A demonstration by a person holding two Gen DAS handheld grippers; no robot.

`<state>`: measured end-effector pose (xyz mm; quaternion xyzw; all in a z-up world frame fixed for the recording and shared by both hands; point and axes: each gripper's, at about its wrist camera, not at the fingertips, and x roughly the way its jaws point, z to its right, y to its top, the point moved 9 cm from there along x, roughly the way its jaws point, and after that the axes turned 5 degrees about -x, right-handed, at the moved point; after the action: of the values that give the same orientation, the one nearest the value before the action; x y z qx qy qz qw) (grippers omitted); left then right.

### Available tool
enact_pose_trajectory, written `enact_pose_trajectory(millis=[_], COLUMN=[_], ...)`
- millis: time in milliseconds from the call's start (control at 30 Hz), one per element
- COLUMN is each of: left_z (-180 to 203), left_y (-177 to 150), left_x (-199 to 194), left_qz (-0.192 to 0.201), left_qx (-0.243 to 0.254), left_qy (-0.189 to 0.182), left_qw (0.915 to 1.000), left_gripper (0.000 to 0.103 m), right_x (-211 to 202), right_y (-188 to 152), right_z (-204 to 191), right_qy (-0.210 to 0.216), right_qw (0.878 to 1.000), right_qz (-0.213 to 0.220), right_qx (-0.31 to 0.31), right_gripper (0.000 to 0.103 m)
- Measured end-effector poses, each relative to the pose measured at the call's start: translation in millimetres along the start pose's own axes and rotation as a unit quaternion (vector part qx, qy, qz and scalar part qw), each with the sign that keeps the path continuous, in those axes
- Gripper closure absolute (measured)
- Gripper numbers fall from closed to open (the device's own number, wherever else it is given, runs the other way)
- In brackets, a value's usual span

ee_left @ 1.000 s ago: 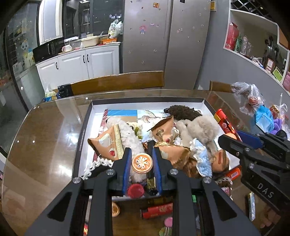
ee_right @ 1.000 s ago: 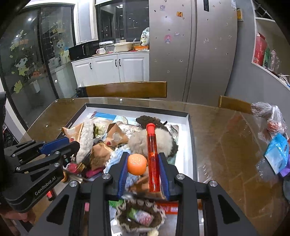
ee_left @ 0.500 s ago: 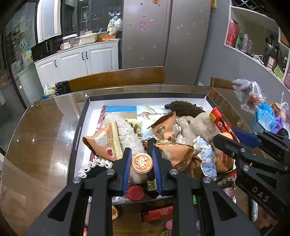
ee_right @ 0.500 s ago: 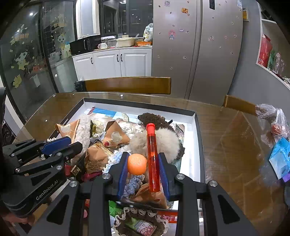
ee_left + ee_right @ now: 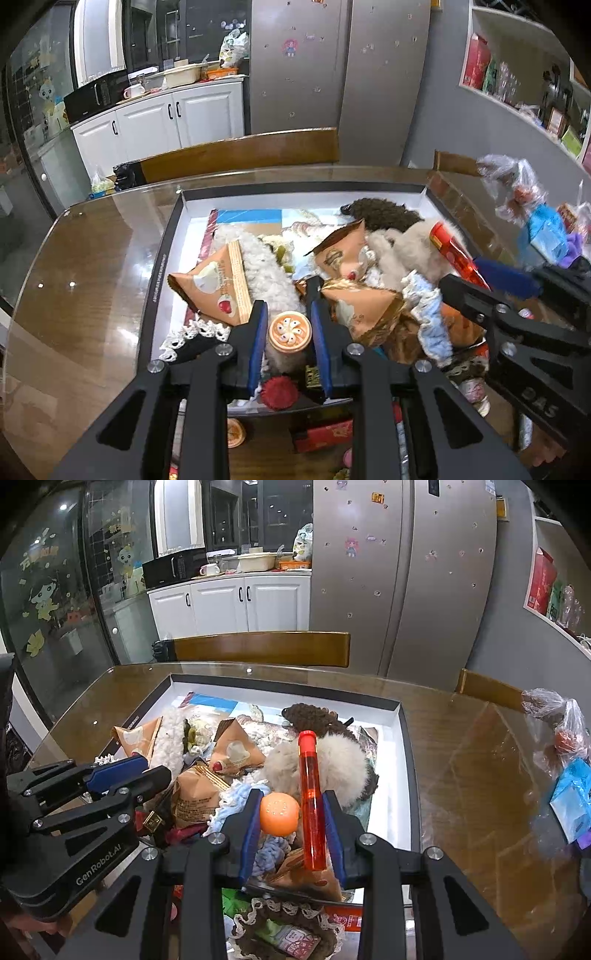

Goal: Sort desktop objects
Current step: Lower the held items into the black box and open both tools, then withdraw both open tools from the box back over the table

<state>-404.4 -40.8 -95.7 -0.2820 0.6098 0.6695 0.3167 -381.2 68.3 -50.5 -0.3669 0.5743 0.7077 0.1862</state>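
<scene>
My left gripper (image 5: 289,334) is closed narrow on a small round orange cup-shaped toy with a cream swirl top (image 5: 289,332), its blue-padded fingers (image 5: 257,338) pressing the toy from both sides. I hold it above the near edge of the shallow white tray with a black rim (image 5: 164,254), which sits on the glass-topped brown wooden table (image 5: 85,258).

My right gripper (image 5: 291,821) clamps two things side by side: a round orange ball (image 5: 279,814) against the left finger and a translucent orange-red plastic tube with a red cap (image 5: 311,801) against the right finger. The tube points away from me over the tray's pile.

The tray is heaped with mixed items: triangular tan snack packets (image 5: 218,288), a long fluffy white plush piece (image 5: 267,269), a beige furry pom-pom (image 5: 332,764), a dark brown curly knitted piece (image 5: 314,718) at the far side, and a light blue crocheted frill (image 5: 428,317). A red fuzzy disc (image 5: 280,392) lies just under my left gripper.

Below my right gripper, on the table near the tray's front edge, sits a small brown crocheted basket with a cream lace rim (image 5: 258,915). A clear plastic bag (image 5: 557,723) lies on the table well to the right.
</scene>
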Motion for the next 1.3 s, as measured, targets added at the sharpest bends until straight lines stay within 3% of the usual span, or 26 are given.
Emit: enact_pose_trajectory(millis=[67, 133, 267, 833, 967, 1100, 1300], left_z=[-1.6, -1.1, -1.0, 1.2, 2.4, 0.6, -2.9], left_y=[-0.2, 0.9, 4.2, 9.1, 4.4, -8.3, -36.6], left_x=[-0.4, -2.9, -9.8, -45.7, -75.9, -108.5, -172.2], left_qz=[0.002, 0.006, 0.016, 0.036, 0.057, 0.069, 0.096], left_qx=[0.006, 0.01, 0.012, 0.012, 0.006, -0.015, -0.036], left_qy=[0.012, 0.014, 0.016, 0.019, 0.026, 0.025, 0.029], left_qw=[0.9999, 0.9998, 0.9997, 0.9991, 0.998, 0.9972, 0.9944], left_gripper=[0.052, 0.04, 0.032, 0.029, 0.016, 0.01, 0.001], right_x=[-1.1, -4.4, -7.2, -30.0, -49.4, -82.9, -139.6], right_y=[1.1, 3.7, 5.5, 14.3, 15.9, 11.2, -3.9], right_z=[-1.0, -0.4, 2.7, 1.2, -1.4, -7.1, -18.1], right_qy=[0.002, -0.004, -0.006, -0.008, -0.006, -0.016, -0.024], right_qw=[1.0, 1.0, 1.0, 0.999, 0.999, 0.998, 0.996], right_qz=[0.001, 0.009, 0.014, 0.035, 0.045, 0.062, 0.082], right_qx=[0.002, 0.001, 0.006, 0.01, 0.014, 0.01, 0.014], right_gripper=[0.052, 0.043, 0.041, 0.035, 0.033, 0.022, 0.021])
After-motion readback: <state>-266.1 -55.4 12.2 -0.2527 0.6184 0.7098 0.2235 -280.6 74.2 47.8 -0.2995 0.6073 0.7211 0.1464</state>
